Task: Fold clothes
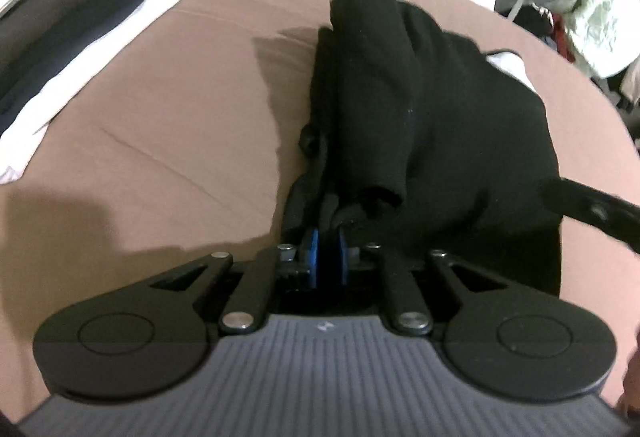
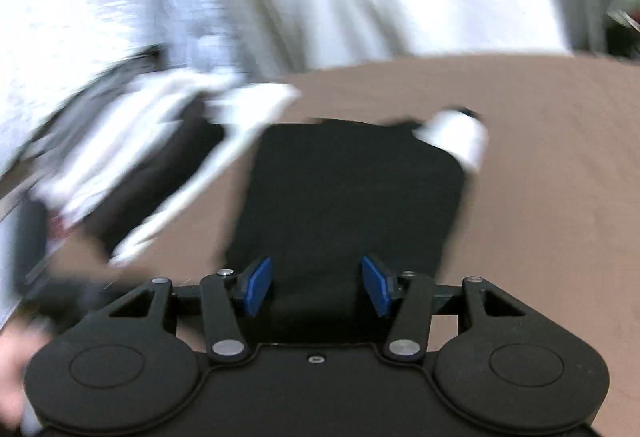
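- Plainly, the left gripper (image 1: 328, 237) has its blue fingers (image 1: 311, 249) pinching a bunched edge of the black garment (image 1: 400, 109), probably to lift that edge for a fold.
- Ahead of those fingers the garment lies rumpled on the brown worktop (image 1: 160, 125), ridged where cloth is gathered.
- The right gripper (image 2: 318, 287) has fingers (image 2: 258, 285) spread with garment (image 2: 348, 189) between, pads not pressing; likely about to take a second edge.
- Left of the fingers, a stack (image 1: 80, 13) of folded clothes waits.
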